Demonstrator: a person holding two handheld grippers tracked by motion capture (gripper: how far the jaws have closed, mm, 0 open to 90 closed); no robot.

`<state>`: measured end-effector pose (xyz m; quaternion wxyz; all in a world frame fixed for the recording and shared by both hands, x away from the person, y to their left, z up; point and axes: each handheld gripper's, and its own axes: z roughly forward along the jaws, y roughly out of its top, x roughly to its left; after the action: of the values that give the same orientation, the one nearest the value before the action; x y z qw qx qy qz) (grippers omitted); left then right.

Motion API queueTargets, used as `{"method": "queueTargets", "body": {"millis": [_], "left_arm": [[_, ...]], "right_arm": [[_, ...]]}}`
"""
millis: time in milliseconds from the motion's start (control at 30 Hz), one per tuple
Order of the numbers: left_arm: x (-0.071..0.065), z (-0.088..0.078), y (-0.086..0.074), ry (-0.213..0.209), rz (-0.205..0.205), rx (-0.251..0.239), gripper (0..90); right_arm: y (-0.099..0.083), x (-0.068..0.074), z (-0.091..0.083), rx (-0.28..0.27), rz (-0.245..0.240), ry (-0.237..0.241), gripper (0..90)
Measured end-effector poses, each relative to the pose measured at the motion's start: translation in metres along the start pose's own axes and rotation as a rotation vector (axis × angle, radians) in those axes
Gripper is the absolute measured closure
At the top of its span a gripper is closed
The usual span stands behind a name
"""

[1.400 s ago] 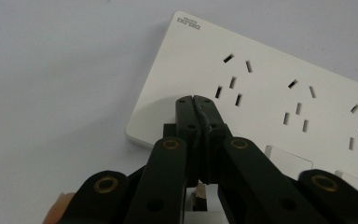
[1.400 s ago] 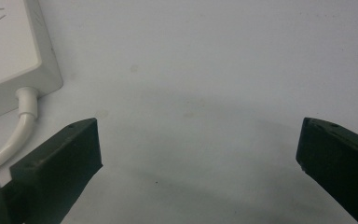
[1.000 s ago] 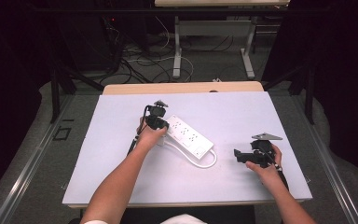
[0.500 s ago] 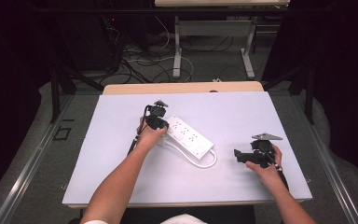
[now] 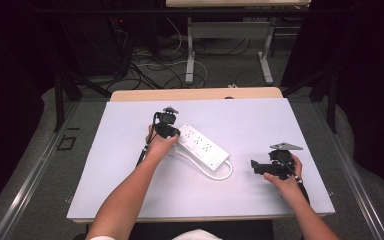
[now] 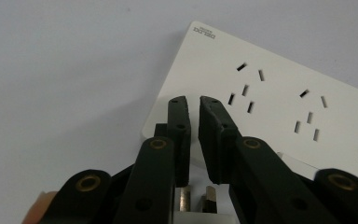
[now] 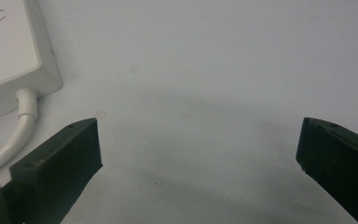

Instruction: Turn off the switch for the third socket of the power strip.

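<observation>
1. White rectangular plastic power strip (image 5: 202, 146): lies diagonally at the centre of the pale surface (image 5: 120, 190), socket face up.
2. White cord (image 5: 223, 174): leaves the strip's near-right end and loops beside it.
3. Left gripper (image 6: 192, 105): jaws nearly together, clamped on a white plug (image 6: 200, 212) with metal prongs aimed at the strip's far-left sockets, seemingly for insertion.
4. Right gripper (image 5: 258, 166): jaws wide apart, empty, parked near-right, apparently in reserve.
</observation>
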<state>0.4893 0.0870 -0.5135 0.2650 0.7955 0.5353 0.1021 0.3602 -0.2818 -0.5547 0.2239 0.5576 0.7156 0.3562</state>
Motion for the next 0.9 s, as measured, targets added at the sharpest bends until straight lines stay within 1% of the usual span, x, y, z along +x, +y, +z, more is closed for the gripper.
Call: {"method": "queueTargets", "body": {"millis": [133,300,467,533,633,700,800,867,900], "left_arm": [[0.002,-0.002,0.000,0.006,-0.014,-0.007,78.0],[0.002,-0.003,0.000,0.010,-0.010,-0.015,73.9],[0.001,-0.005,0.000,0.005,-0.007,-0.021,69.4],[0.001,-0.005,0.000,0.002,-0.007,-0.024,65.0],[0.001,-0.007,0.000,0.001,-0.013,-0.032,62.7],[0.001,-0.008,0.000,-0.001,-0.017,-0.035,58.8],[0.002,-0.011,0.000,0.001,-0.021,-0.038,56.8],[0.003,-0.012,0.000,0.002,-0.021,-0.051,52.5],[0.003,-0.014,0.000,0.003,-0.024,-0.056,52.5]], "right_arm": [[0.000,0.000,0.000,0.003,0.005,0.003,0.0],[0.000,0.001,0.000,0.003,0.005,0.004,0.0],[0.000,0.000,0.000,0.001,0.002,0.002,0.0],[0.000,0.000,0.000,0.000,0.001,0.003,0.0],[0.000,0.001,0.000,0.002,0.006,0.004,0.0],[0.000,0.001,0.000,0.003,0.006,0.004,0.0],[0.000,0.000,0.000,0.000,0.001,0.003,0.0],[0.000,0.001,0.000,0.001,0.005,0.003,0.0],[0.000,0.001,0.000,0.001,0.005,0.003,0.0]]}}
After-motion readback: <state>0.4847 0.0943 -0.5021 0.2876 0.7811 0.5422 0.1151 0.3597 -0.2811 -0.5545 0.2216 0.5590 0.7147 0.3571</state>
